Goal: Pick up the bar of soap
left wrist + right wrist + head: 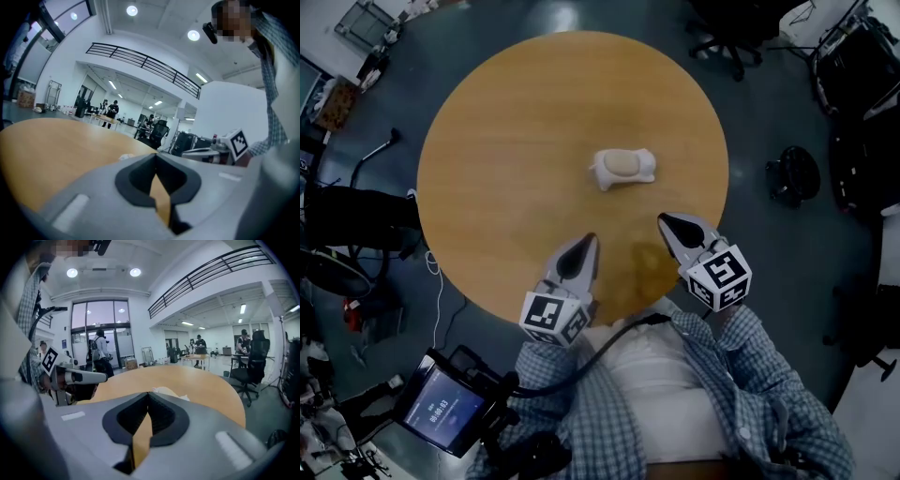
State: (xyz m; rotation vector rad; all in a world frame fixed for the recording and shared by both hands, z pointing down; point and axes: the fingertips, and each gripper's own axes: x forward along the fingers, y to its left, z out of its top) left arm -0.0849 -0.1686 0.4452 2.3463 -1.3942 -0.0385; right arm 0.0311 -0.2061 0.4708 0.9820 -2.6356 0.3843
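Sleeves, blue-and-white checked cloth: yours, closest in, leading forward to both tools.
Left tool: grey, two-jaw, marker cube at its rear; held over the near edge of the worktop. Jaws pressed together, nothing between them.
Right tool: same make, held just inside the near edge and a little further forward than the left. Jaws pressed together, nothing held.
Worktop: round, tan wood, otherwise bare.
Soap: tan oval bar, near the worktop's centre, untouched.
Dish: small white holder with the soap lying in it.
Bearing: the soap lies straight ahead of you, beyond both tool tips and between the lines on which they point. It is forward and to the right of your left tool, forward and to the left of your right.
Long axis: runs roughly side to side across your reach.
Nearer tool: the right, by a modest margin.
Judgement: you would have to spread the jaws before closing in. A grip across the bar's short width looks the easier fit.
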